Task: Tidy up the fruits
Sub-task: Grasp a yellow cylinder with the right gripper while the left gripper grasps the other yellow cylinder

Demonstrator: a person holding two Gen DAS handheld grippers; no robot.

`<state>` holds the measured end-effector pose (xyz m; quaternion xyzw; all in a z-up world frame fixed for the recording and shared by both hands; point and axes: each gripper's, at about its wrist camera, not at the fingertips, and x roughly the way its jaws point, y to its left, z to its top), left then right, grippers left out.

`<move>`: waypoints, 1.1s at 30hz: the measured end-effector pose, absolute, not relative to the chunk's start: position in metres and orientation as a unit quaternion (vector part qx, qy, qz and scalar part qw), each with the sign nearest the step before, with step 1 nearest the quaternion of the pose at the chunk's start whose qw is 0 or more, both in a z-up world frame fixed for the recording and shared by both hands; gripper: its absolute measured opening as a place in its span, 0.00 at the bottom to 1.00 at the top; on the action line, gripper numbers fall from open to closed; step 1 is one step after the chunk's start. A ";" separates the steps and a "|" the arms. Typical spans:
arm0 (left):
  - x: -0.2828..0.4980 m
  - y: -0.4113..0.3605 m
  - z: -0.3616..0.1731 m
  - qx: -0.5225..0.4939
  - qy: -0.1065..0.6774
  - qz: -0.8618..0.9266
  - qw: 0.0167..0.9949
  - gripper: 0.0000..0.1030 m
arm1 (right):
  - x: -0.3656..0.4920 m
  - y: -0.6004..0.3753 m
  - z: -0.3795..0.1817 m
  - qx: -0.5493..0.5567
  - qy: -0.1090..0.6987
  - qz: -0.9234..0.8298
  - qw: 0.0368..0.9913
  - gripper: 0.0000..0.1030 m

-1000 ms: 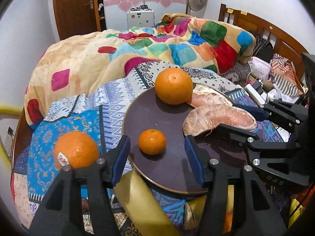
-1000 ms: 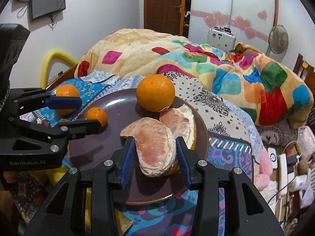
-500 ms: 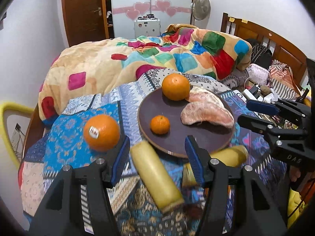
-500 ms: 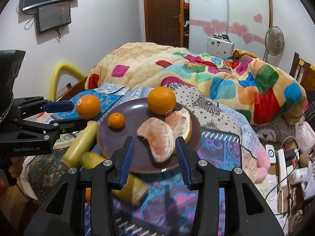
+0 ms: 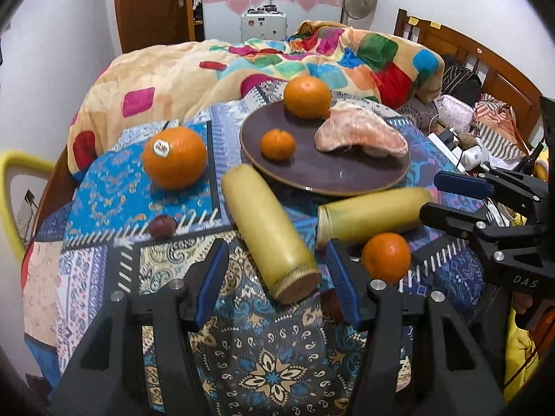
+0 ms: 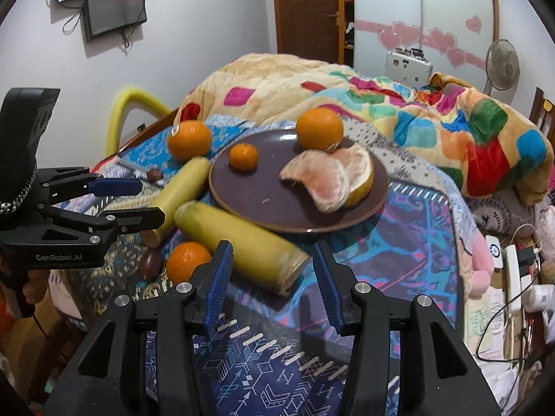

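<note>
Both claws have drawn back from the plate, so far more of the spread shows now than a second ago, and the right claw (image 6: pixel 272 282), which had been closed round a pomelo segment, has let it go; its jaws are opening with nothing between them. The left claw (image 5: pixel 277 279) hangs parted and empty too, its fingers either side of the cut end of a yellow-green cylinder (image 5: pixel 269 234) without touching it.

Nearest on the patterned worktop (image 5: pixel 270 364) lie two such cylinders, the second one (image 5: pixel 373 216) angled against the plate's near rim, with a loose mandarin (image 5: pixel 386 257) beside it and a small dark fruit (image 5: pixel 161 226) off to the left. A stickered orange (image 5: pixel 174 161) sits farther back, just beside the plate.

On the brown plate (image 5: pixel 340 182) rest a small mandarin (image 5: pixel 278 143), the pomelo segments (image 5: pixel 360 133) and a big orange (image 5: pixel 307 96) at the far rim. Behind it all is the bed's bright quilt (image 5: pixel 312 55).

I'd say the pomelo is delivered; the loose fruit around the plate is what remains.
</note>
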<state>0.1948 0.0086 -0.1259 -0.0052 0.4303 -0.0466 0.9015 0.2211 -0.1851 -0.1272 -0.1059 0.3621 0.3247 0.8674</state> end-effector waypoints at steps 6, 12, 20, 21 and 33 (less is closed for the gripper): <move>0.198 0.011 -0.139 -0.015 0.442 -0.054 0.895 0.55 | 0.226 -0.176 -0.137 -0.119 0.367 0.328 0.862 0.51; 0.200 0.010 -0.143 -0.029 0.444 -0.077 0.892 0.43 | 0.228 -0.171 -0.143 -0.128 0.367 0.343 0.855 0.60; 0.197 0.017 -0.142 -0.023 0.441 -0.069 0.894 0.40 | 0.213 -0.181 -0.142 -0.136 0.352 0.348 0.858 0.42; 0.195 0.018 -0.142 -0.022 0.441 -0.067 0.895 0.39 | 0.210 -0.180 -0.142 -0.141 0.348 0.346 0.859 0.41; 0.156 0.033 -0.139 -0.017 0.443 -0.058 0.894 0.37 | 0.180 -0.212 -0.141 -0.146 0.352 0.303 0.873 0.35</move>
